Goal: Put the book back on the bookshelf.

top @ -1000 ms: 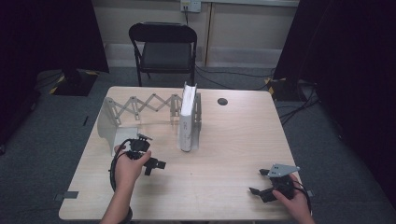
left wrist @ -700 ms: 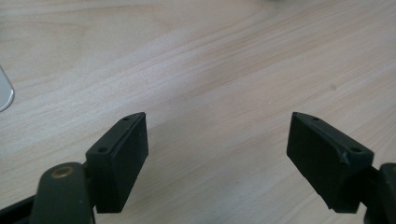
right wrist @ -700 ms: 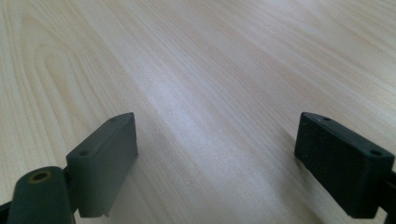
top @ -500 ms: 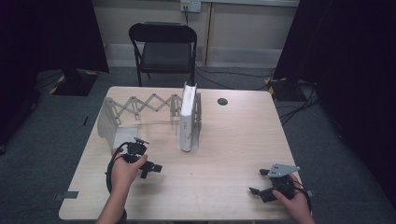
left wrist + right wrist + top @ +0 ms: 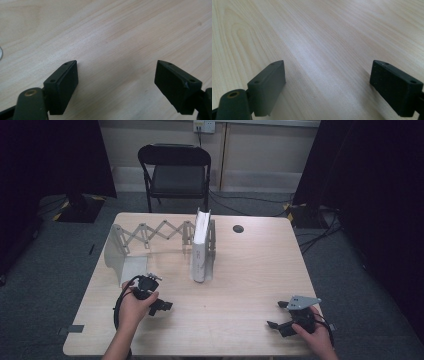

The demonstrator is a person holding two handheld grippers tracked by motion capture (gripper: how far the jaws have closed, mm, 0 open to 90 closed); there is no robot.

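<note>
White, the upright book (image 5: 200, 251) stood ahead and right of the nearer left gripper (image 5: 161, 306), released like the right gripper (image 5: 278, 320).

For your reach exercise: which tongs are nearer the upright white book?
Left. The left tongs sit just left-front of the white book; the right tongs lie far right-front.

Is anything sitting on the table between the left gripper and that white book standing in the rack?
Nothing visible: between the left gripper and the book lies only bare table. The rack's end plate stands off to the side.
</note>
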